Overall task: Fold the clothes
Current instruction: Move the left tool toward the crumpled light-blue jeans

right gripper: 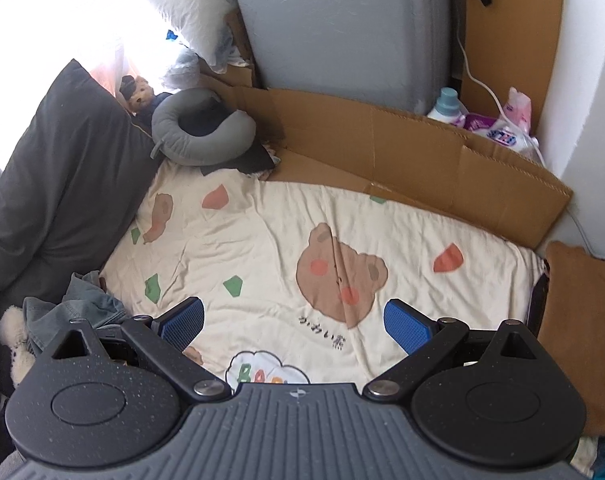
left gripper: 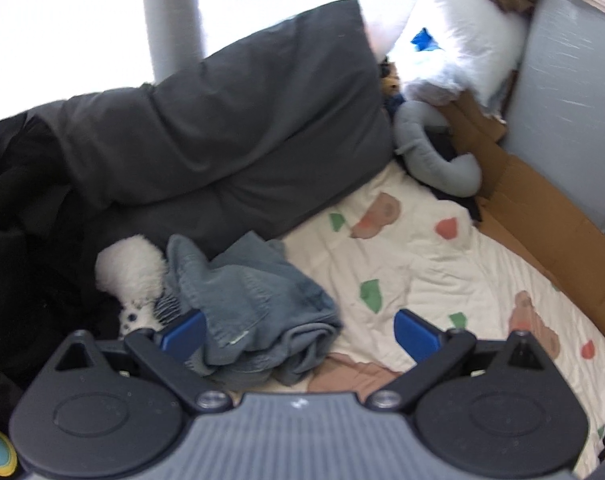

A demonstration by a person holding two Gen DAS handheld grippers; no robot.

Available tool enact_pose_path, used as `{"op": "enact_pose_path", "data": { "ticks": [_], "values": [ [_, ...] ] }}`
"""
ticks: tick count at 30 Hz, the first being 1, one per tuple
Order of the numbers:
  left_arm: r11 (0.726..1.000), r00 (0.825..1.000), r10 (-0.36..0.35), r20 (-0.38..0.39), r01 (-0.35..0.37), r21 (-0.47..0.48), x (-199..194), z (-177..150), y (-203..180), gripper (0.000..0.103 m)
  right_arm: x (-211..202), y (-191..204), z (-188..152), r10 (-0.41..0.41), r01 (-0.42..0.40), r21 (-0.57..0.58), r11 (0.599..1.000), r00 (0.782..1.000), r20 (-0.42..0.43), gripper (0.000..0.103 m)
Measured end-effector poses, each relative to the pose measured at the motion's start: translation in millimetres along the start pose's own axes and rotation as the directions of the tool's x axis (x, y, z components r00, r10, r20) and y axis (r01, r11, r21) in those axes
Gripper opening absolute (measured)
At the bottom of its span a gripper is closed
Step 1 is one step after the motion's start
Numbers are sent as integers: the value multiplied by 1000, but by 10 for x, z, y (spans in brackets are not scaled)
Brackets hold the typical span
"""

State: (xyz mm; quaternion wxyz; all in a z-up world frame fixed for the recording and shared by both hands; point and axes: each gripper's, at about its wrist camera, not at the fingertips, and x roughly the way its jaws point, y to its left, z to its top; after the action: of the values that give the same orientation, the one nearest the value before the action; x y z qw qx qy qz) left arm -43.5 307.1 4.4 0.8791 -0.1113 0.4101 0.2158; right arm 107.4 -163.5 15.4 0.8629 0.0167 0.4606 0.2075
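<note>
A crumpled blue denim garment (left gripper: 254, 304) lies on the cream bear-print sheet (left gripper: 430, 264), beside a white fluffy toy (left gripper: 130, 272). My left gripper (left gripper: 300, 336) is open just above the garment's near edge, its left blue pad against the cloth and nothing pinched. In the right wrist view the same denim garment (right gripper: 78, 308) shows at the far left. My right gripper (right gripper: 294, 326) hangs open over the bare sheet (right gripper: 286, 216), near the printed bear face, with nothing between its fingers.
A dark grey duvet (left gripper: 222, 120) is piled along the left. A grey neck pillow (right gripper: 198, 136), a teddy bear (right gripper: 140, 94) and a white pillow (left gripper: 462, 28) sit at the back. Cardboard (right gripper: 422, 160) lines the right edge, with detergent bottles (right gripper: 446, 108) behind it. A brown cushion (right gripper: 578, 320) lies at right.
</note>
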Motion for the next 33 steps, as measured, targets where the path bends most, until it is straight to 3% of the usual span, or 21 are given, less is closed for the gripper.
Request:
{"op": "enact_pose_path", "data": {
  "ticks": [9,23,33],
  "values": [
    [998,999,36,-6,-37,-46,302,-153,330,98,359,62,29,88,-88,-61,994,996,-1,100],
    [996,997,77,-26,-78,-47,991,-602,376,98,980,223,-229,153,-139,-148,979,984,90,99],
    [995,996,49,-75,-56,-83,1462,-893,225,98,1635,375,-386,233,-226,-175,958,972,21,98]
  ]
}}
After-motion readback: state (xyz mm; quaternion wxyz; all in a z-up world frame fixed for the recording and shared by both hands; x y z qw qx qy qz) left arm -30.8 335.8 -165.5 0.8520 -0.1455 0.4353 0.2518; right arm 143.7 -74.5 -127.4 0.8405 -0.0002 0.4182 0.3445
